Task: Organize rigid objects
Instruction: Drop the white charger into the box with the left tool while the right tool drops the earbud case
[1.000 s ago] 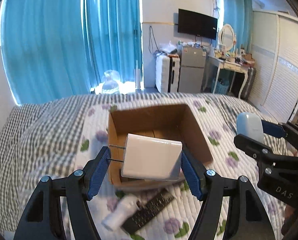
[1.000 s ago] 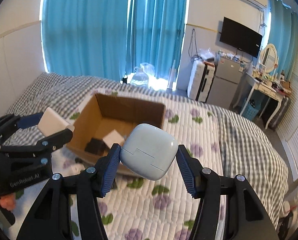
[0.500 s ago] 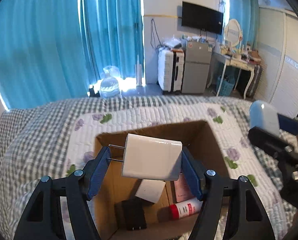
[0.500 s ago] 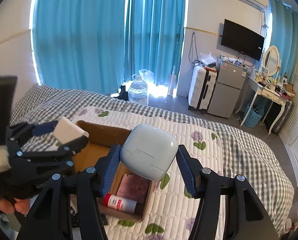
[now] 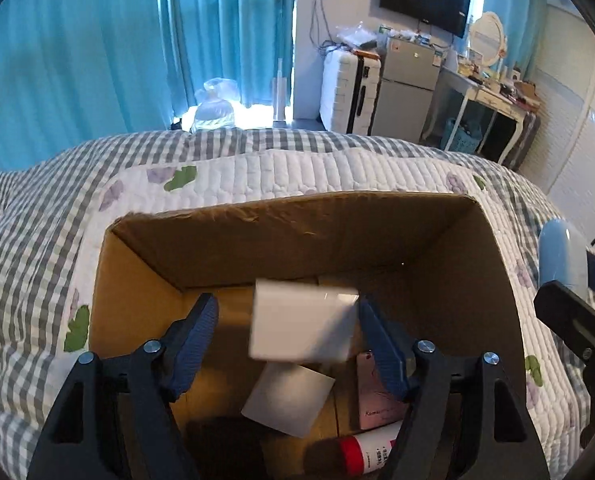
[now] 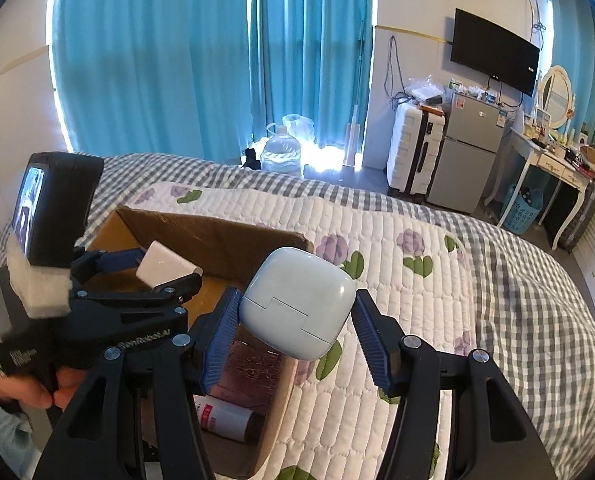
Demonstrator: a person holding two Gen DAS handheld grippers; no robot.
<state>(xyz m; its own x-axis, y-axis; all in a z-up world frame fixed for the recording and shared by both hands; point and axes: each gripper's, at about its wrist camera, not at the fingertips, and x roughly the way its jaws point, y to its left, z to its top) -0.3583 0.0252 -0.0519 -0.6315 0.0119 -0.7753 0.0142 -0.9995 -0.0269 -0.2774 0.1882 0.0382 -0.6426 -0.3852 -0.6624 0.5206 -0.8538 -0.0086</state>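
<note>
My left gripper point(image 5: 289, 344) hangs over the open cardboard box point(image 5: 297, 236). Its jaws have spread, and the white charger block point(image 5: 303, 324) is blurred between them with a gap on its left side, apparently dropping. In the right wrist view the charger point(image 6: 165, 262) still sits between the left gripper's fingers. My right gripper point(image 6: 295, 326) is shut on a pale blue rounded case point(image 6: 299, 302), held above the box's right wall point(image 6: 285, 384). Inside the box lie a white card point(image 5: 287, 400), a pink packet point(image 5: 377, 396) and a red-capped tube point(image 5: 371, 452).
The box sits on a quilted flowered bedspread point(image 6: 397, 280) over a grey checked cover. Beyond the bed are blue curtains point(image 6: 201, 60), a water jug point(image 6: 281, 150), a white suitcase point(image 6: 415, 148), a small fridge point(image 6: 465, 156) and a dressing table point(image 6: 553, 160).
My left gripper has moved forward and down over the box and opened; the charger has slipped from its grip. My right gripper has come nearer the box with the case.
</note>
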